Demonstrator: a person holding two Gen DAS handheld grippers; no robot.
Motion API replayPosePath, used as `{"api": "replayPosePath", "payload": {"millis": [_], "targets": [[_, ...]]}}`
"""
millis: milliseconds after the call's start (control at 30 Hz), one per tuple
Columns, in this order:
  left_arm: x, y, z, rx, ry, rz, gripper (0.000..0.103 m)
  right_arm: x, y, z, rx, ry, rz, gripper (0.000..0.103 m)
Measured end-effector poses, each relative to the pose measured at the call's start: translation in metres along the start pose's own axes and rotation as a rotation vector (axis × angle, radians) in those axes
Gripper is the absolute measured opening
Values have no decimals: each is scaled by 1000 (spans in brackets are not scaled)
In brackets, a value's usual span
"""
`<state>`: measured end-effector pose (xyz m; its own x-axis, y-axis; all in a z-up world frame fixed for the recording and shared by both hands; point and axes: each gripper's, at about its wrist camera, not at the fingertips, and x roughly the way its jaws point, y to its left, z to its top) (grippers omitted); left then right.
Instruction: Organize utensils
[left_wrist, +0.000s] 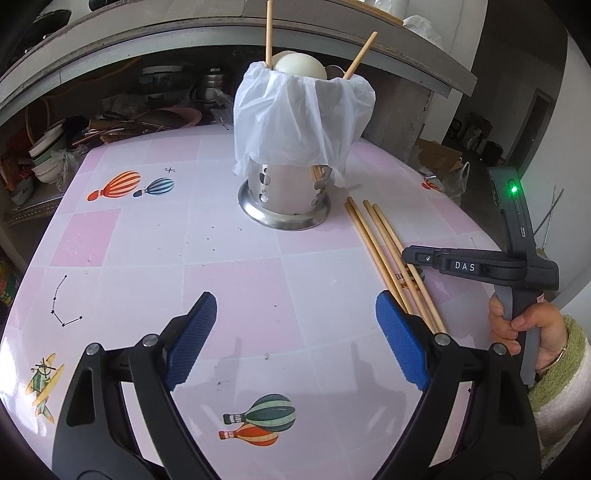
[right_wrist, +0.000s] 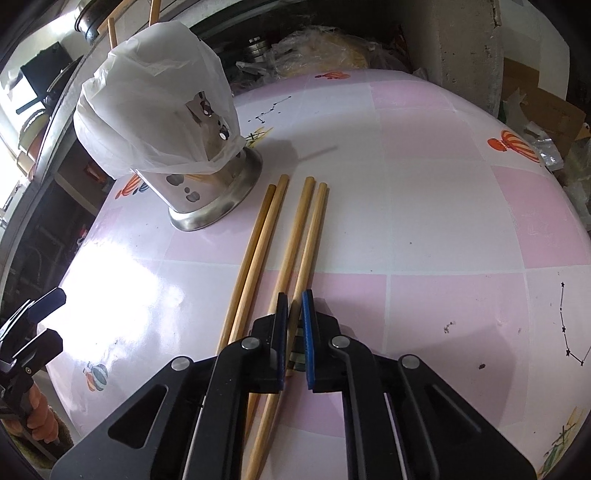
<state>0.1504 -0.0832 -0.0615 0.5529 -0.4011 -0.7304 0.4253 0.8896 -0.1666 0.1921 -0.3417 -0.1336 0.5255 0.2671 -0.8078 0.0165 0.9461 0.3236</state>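
Several wooden chopsticks (right_wrist: 258, 240) lie side by side on the pink checked table (right_wrist: 443, 221), just right of a steel utensil holder (right_wrist: 207, 199). A white plastic bag (left_wrist: 295, 118) drapes over the holder (left_wrist: 284, 192). Two chopsticks (left_wrist: 269, 33) and a pale rounded utensil (left_wrist: 301, 66) stick out of its top. My right gripper (right_wrist: 294, 314) is down at the table, shut on the rightmost chopstick (right_wrist: 314, 229) near its closer end. My left gripper (left_wrist: 295, 306) hangs open over bare table with nothing between its fingers, left of the loose chopsticks (left_wrist: 384, 251).
A person's hand (left_wrist: 524, 325) in a green sleeve grips the right tool's handle. Behind the table a low shelf holds bowls (left_wrist: 48, 155), pots and clutter. A cardboard box (left_wrist: 439, 155) and bags lie on the floor at the right.
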Motion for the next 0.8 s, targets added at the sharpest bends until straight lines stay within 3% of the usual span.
{"api": "replayPosePath", "payload": {"millis": [267, 433, 500, 633, 800], "targets": [[29, -24, 10, 35, 33, -87, 82, -14, -19, -15, 47, -20, -37, 8], [63, -45, 15, 56, 107, -154, 50, -20, -27, -25, 77, -31, -31, 8], [76, -54, 18, 73, 131, -157, 44, -20, -27, -27, 75, -35, -31, 8], [90, -70, 21, 123, 146, -146, 35, -19, -28, -28, 77, -40, -24, 8], [100, -84, 21, 170, 160, -126, 35, -21, -32, -30, 86, -47, -6, 8]]}}
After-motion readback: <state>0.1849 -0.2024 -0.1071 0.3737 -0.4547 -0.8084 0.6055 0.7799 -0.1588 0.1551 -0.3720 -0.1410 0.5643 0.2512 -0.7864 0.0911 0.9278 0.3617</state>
